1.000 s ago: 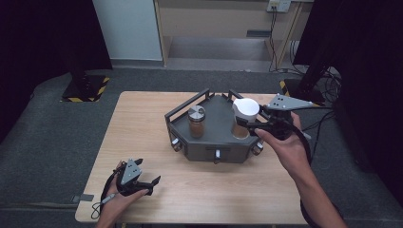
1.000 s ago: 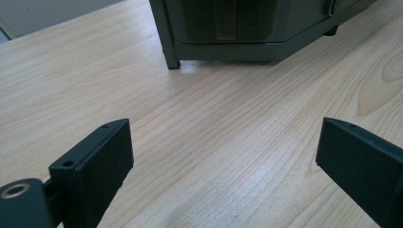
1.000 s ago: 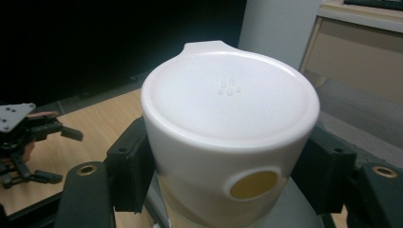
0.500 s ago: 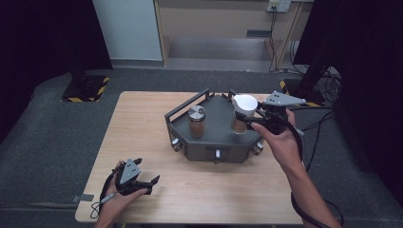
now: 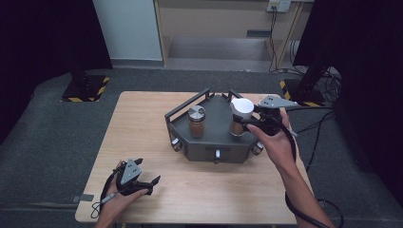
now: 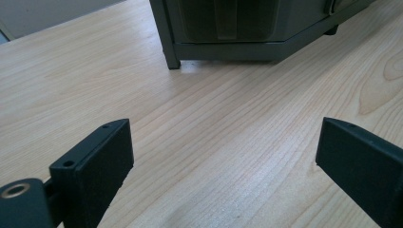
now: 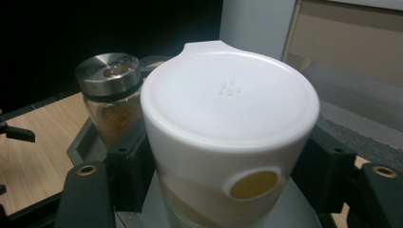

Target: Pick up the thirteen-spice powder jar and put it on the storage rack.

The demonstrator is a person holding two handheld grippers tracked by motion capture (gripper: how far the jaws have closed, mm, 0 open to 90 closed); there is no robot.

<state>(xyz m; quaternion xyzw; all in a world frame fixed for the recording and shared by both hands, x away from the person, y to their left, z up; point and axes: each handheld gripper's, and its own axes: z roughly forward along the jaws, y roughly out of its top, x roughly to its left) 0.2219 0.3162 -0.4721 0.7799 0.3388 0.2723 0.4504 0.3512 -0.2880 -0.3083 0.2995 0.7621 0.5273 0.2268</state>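
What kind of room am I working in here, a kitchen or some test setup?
Likely a lab recording bay, not a kitchen: black curtains flank a lone wooden table on grey carpet, with hazard-striped stand bases and trailing cables.

Even overhead light, dark black surround — soft close-up blur, faint sheen on the table (image 6: 228, 142).
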